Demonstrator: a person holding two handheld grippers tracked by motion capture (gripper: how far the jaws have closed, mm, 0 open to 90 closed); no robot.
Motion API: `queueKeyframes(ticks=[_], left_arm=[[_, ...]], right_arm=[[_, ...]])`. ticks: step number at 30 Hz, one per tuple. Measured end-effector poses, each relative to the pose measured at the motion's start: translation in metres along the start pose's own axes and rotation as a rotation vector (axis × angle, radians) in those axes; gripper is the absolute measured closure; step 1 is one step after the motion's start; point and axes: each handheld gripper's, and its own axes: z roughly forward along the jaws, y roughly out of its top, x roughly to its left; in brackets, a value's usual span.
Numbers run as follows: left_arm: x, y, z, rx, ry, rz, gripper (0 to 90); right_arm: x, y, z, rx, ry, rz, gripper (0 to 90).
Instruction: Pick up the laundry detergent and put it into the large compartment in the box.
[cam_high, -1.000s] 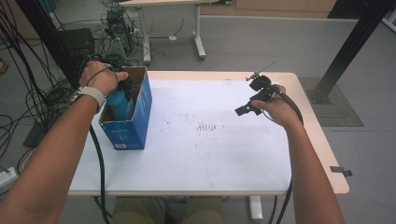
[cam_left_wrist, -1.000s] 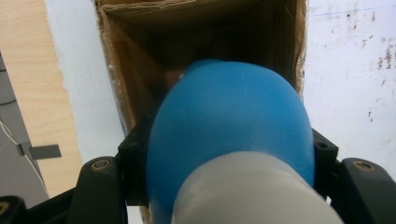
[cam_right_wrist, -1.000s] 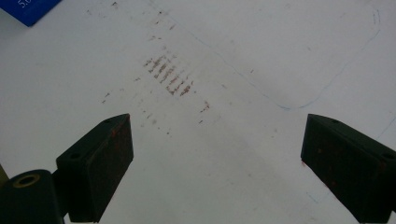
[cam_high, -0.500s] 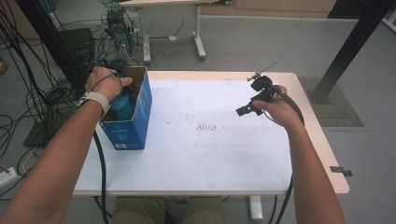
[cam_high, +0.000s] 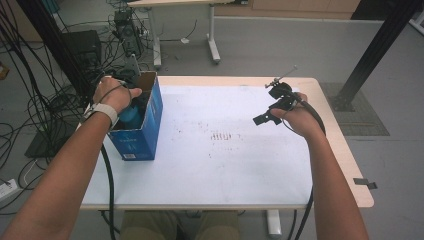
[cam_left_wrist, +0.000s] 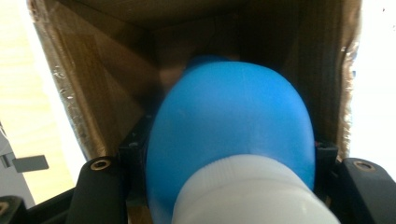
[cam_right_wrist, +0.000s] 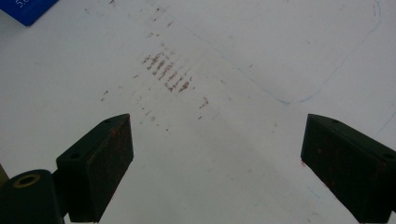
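White tabletop (cam_high: 225, 165): blue carton (cam_high: 142, 132) holds blue bottle (cam_left_wrist: 229, 126), pinched by left gripper (cam_left_wrist: 229, 158) fingers; right gripper (cam_right_wrist: 217, 161) fingers spread.

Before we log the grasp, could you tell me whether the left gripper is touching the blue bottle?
Touching: in the left gripper view, the blue bottle sits clamped between the left gripper jaws.
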Motion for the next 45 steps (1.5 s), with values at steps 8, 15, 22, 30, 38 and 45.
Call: queueKeyframes(ticks=[8, 15, 22, 30, 38, 45], left_arm=[[-0.001, -0.0001, 0.0097, 0.001, 0.003, 0.005, 37.3], [-0.0002, 0.0007, 0.0102, 0.007, 0.002, 0.006, 37.3], [-0.0005, 0.0021, 0.0105, 0.012, 0.003, 0.004, 37.3], [-0.0006, 0.002, 0.0106, 0.013, 0.004, 0.005, 37.3], [-0.0001, 0.0009, 0.011, 0.009, 0.003, 0.002, 37.3], [-0.0013, 0.0008, 0.011, 0.009, 0.006, 0.002, 37.3]], right_arm=[[-0.0002, -0.001, -0.0013, 0.0, -0.002, 0.003, 9.1], [0.001, -0.001, -0.0005, 0.0, -0.001, 0.005, 9.1], [0.0011, -0.0016, -0.0007, 0.001, -0.001, 0.008, 9.1], [0.0003, -0.0035, -0.0008, -0.002, -0.001, 0.005, 9.1], [0.0009, -0.0029, -0.0007, 0.001, -0.001, 0.005, 9.4], [0.0006, -0.0038, -0.0016, 0.0, -0.001, 0.008, 9.4]])
